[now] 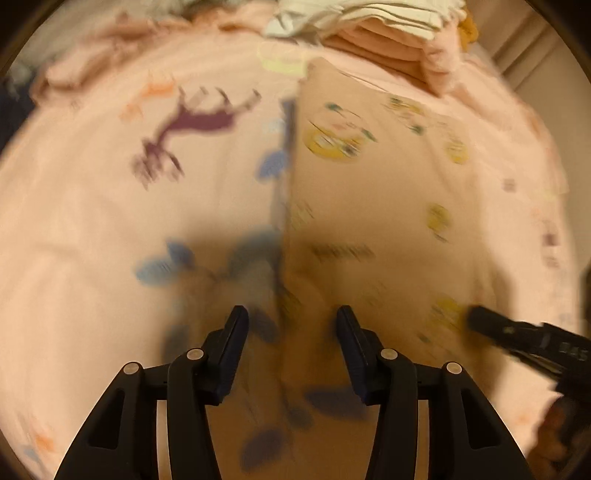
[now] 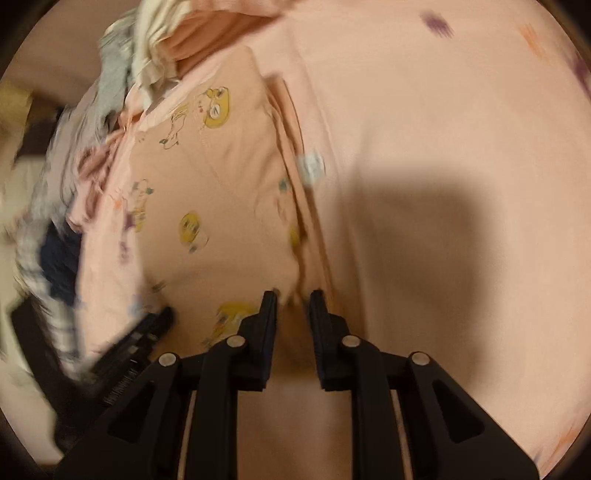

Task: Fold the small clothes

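The small peach cotton garment [image 1: 373, 229], printed with yellow cartoon figures, is lying flat on a pale pink bedsheet [image 1: 92, 229] patterned with purple and blue animal shapes. In the left wrist view it is filling the centre and right of the frame, its straight left edge running down the middle. In the right wrist view the same garment [image 2: 207, 192] is sitting left of centre, with a small white label [image 2: 312, 166] showing at its right edge.

The left tool [image 1: 291, 314] is pointing steeply down from the bottom centre of its frame, straddling the garment's left edge. Its jaws are standing apart and released, and no cloth is pinched between them. The picture is blurred here, so whether the fingertips are touching the fabric cannot be told.

The right tool [image 2: 293, 295] is sitting at the bottom centre of its own view, over the garment's lower right corner. Its jaws are narrow but parted, and a bunched bit of peach fabric is lying just beyond the tips; a firm pinch is not visible. The same tool [image 1: 480, 319] is entering the left wrist view from the lower right, its tip over the garment's lower right part.

A heap of folded white and peach clothes [image 1: 388, 26] is resting at the top of the left wrist view.
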